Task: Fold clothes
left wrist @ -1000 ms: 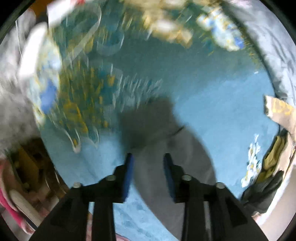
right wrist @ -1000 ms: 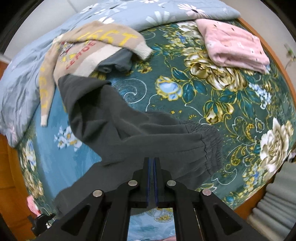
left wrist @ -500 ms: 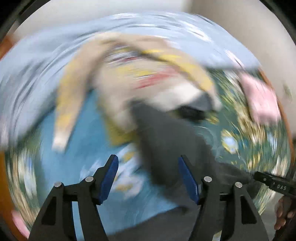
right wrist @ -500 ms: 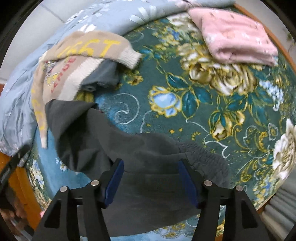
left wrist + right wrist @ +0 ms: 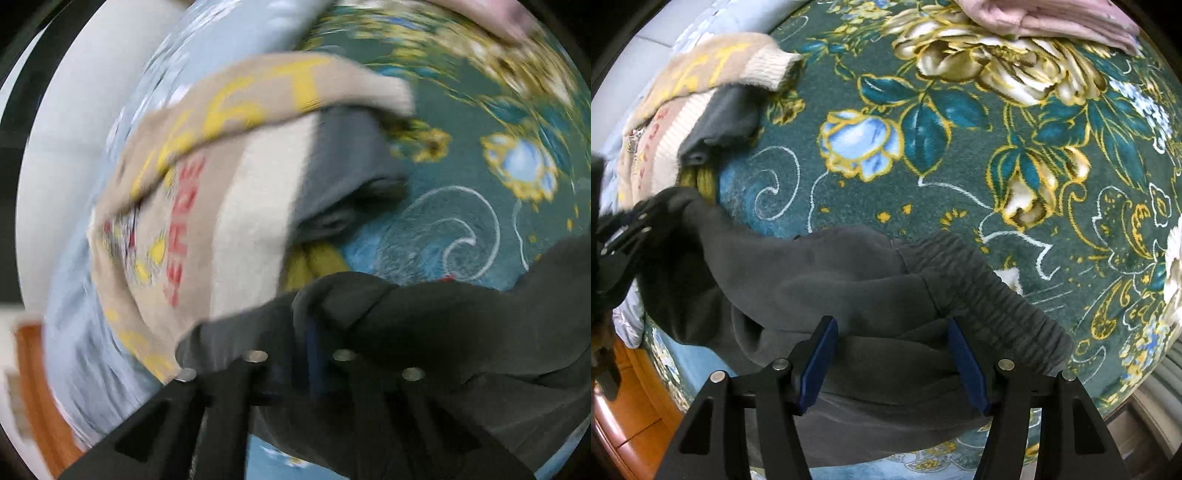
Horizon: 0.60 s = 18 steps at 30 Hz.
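The left hand-held gripper (image 5: 308,354) is closed on a fold of the dark grey trousers (image 5: 849,288), at their far left end. The right hand-held gripper (image 5: 892,354) stands wide open above the waistband, holding nothing. The trousers lie across the near edge of the bed (image 5: 960,147). A beige sweater (image 5: 207,192) lies far left, and a pink garment (image 5: 1052,18) far right.

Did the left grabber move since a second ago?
Yes. The left gripper swung from the plain blue blanket toward the beige sweater and is now shut on the dark grey pants beside it.
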Motion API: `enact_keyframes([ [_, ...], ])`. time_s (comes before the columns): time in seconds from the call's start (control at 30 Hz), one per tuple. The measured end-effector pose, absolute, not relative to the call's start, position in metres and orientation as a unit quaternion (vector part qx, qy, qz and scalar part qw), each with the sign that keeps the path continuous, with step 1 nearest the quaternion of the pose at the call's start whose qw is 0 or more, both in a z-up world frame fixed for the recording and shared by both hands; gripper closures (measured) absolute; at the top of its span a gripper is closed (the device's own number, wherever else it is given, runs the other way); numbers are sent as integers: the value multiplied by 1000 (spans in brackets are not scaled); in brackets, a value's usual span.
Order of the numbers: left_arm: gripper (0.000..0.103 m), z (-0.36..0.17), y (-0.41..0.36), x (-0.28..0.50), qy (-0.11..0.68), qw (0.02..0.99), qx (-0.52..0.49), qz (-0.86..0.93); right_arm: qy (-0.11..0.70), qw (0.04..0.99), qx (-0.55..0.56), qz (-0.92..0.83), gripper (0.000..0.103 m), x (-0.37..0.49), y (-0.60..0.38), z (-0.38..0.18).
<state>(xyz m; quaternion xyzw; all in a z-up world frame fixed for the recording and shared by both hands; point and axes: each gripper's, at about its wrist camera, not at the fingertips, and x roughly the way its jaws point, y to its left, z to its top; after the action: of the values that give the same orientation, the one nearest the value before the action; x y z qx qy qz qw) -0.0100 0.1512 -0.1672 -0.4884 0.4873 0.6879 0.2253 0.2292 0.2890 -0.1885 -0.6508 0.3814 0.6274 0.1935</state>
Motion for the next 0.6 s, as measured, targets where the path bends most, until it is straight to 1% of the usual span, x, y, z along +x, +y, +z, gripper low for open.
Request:
enact_keyframes([
  [0.03, 98, -156, 142, -18, 450, 223, -502, 705, 384, 193, -651, 626, 37, 229, 290, -189],
  [0.13, 99, -100, 100, -41, 305, 211, -524, 767, 391, 191, -652, 621, 37, 228, 294, -190],
  [0.17, 99, -69, 72, -48, 217, 207, -528, 794, 393, 190, -652, 619, 37, 228, 295, -190],
  [0.23, 99, -28, 15, -53, 53, 201, -517, 831, 393, 188, -652, 620, 37, 230, 293, -187],
  [0.27, 99, -11, -27, -51, -38, 178, -503, 845, 393, 188, -652, 621, 37, 231, 292, -185],
  [0.3, 99, -4, -64, -45, -94, 137, -498, 851, 392, 189, -651, 622, 37, 232, 290, -183],
  [0.37, 99, -16, -126, -30, -173, 56, -506, 843, 386, 187, -653, 624, 37, 233, 287, -181],
  [0.47, 99, -88, -219, 7, -269, -101, -573, 768, 375, 179, -661, 624, 37, 230, 277, -177],
  [0.57, 99, -149, -277, 43, -346, -190, -615, 683, 360, 173, -670, 626, 37, 223, 268, -172],
  [0.6, 99, -158, -289, 52, -368, -206, -616, 665, 352, 175, -672, 627, 37, 221, 265, -169],
])
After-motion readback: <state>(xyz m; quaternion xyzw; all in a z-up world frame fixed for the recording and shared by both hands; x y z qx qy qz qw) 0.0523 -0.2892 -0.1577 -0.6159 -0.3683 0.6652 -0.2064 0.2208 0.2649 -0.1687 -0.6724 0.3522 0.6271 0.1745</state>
